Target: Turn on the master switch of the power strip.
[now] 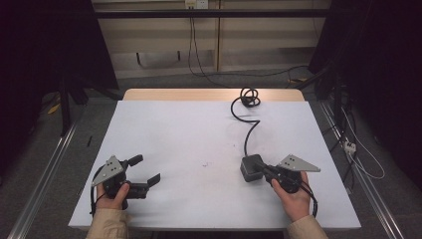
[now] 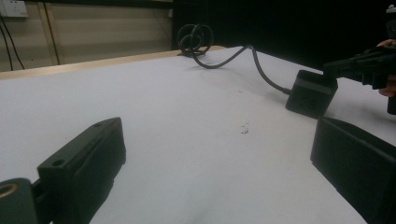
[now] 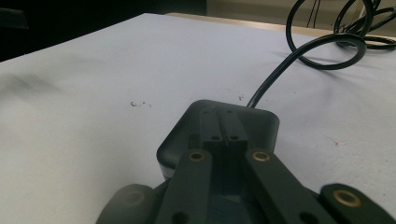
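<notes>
Over on the left side of the white-topped table (image 1: 199,134), the left claw (image 1: 148,170) sits low near the front edge, held in the person's left hand (image 1: 115,195), with its jaws spread wide apart and nothing between them. In the left gripper view you can see both black jaws framing bare white surface — lots of room between them.

Moving toward the middle, there's a small dark smudge (image 1: 205,163) on the tabletop, well apart from both claws.

Further right is the dark grey, rounded-corner box-shaped power adapter (image 1: 251,168), sitting on the table near the front right. Its black cable (image 1: 247,130) snakes away toward the far edge and ends in a loose coil (image 1: 249,96) by the wooden strip at the back of the table.

The right claw (image 1: 262,169), held in the person's right hand (image 1: 293,199), reaches to the adapter — in the right gripper view the jaws are drawn together with their tips lying over the top of the adapter's casing (image 3: 219,130), touching it or very nearly. I can't see them clamped around its sides.

Right of the table, a few cables run across the grey floor (image 1: 358,149).
</notes>
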A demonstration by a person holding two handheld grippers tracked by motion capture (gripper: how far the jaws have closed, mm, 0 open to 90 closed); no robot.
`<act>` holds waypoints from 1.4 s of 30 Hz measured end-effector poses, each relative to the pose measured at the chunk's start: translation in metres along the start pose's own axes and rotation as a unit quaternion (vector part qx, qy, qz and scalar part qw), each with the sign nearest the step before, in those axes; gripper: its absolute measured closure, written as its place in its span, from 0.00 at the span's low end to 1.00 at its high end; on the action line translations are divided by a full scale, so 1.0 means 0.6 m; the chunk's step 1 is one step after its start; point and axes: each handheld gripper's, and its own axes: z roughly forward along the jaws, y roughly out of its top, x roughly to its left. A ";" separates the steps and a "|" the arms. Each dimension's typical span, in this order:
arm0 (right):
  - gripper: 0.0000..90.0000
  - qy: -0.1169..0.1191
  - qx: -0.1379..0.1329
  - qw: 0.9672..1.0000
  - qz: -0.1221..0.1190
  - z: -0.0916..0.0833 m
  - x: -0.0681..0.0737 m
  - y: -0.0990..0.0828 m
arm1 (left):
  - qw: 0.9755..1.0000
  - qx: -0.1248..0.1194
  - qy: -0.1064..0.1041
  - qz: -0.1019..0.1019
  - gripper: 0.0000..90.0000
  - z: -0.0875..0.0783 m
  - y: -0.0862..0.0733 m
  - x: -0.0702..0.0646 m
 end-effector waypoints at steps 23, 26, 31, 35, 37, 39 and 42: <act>1.00 -0.004 0.001 1.000 -0.005 0.000 0.002 0.000 | 1.000 0.000 0.002 0.001 0.03 0.000 0.000 0.000; 1.00 -0.004 0.001 1.000 -0.005 0.000 0.002 0.000 | 1.000 0.000 0.003 0.000 0.03 0.000 0.000 0.000; 1.00 -0.006 0.003 1.000 -0.009 0.000 0.004 0.001 | 1.000 0.001 0.002 0.002 0.03 0.000 0.000 0.000; 1.00 -0.007 0.005 1.000 -0.012 0.000 0.004 0.000 | 1.000 -0.001 0.003 0.000 0.03 -0.001 0.000 0.000; 1.00 -0.005 0.003 1.000 -0.010 0.000 0.004 0.000 | 1.000 -0.002 0.003 -0.001 0.03 -0.001 0.000 0.000; 1.00 -0.005 0.003 1.000 -0.010 0.000 0.004 0.000 | 1.000 -0.001 0.003 -0.001 0.03 -0.001 0.000 0.000; 1.00 -0.005 0.002 1.000 -0.010 0.000 0.004 -0.001 | 1.000 -0.001 0.003 -0.001 0.03 -0.001 0.000 0.000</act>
